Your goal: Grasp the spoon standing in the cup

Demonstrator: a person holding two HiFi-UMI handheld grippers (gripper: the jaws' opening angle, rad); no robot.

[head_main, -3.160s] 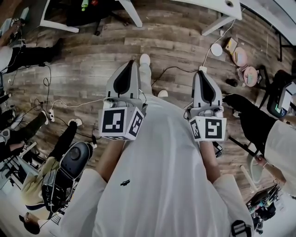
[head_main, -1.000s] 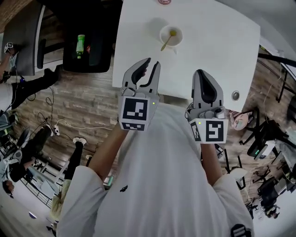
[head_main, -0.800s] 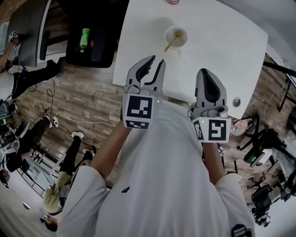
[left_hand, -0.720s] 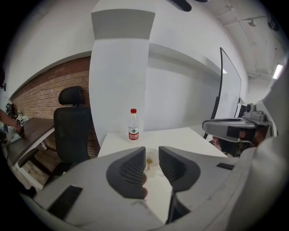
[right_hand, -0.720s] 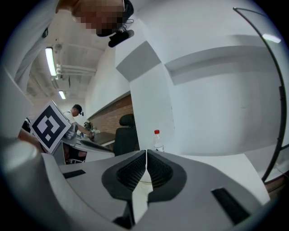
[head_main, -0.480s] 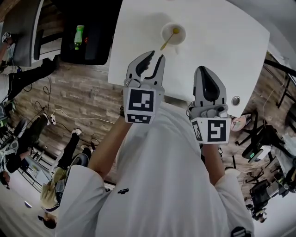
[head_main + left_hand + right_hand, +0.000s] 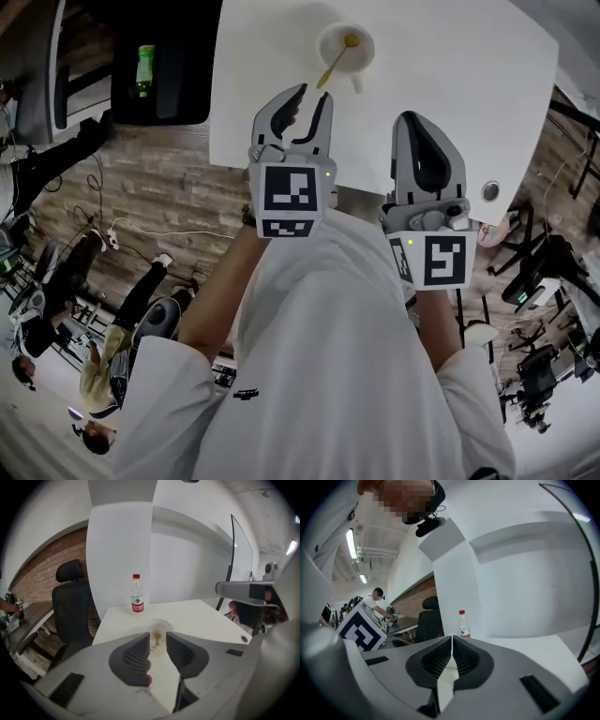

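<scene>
A pale cup (image 7: 345, 45) stands near the far edge of the white table (image 7: 459, 84), with a yellow spoon (image 7: 334, 64) leaning out of it toward me. My left gripper (image 7: 312, 96) hovers over the table's near part, short of the cup. Its jaws have just been opening and nothing is between them. In the left gripper view the cup (image 7: 158, 644) and spoon (image 7: 157, 638) show beyond the gap of the left gripper (image 7: 158, 638). My right gripper (image 7: 413, 120) is shut and empty, held over the near table edge; its closed pads fill the right gripper view (image 7: 452, 641).
A water bottle with a red cap (image 7: 137, 600) stands behind the cup, also seen as the bottle (image 7: 463, 624). A black office chair (image 7: 70, 606) stands left of the table. A round grommet (image 7: 490, 191) sits in the table's near right corner. People sit at the left.
The head view swung from the floor to the table. My left gripper moved forward toward the cup and its jaws spread wider. The right gripper stayed shut and sank slightly.
</scene>
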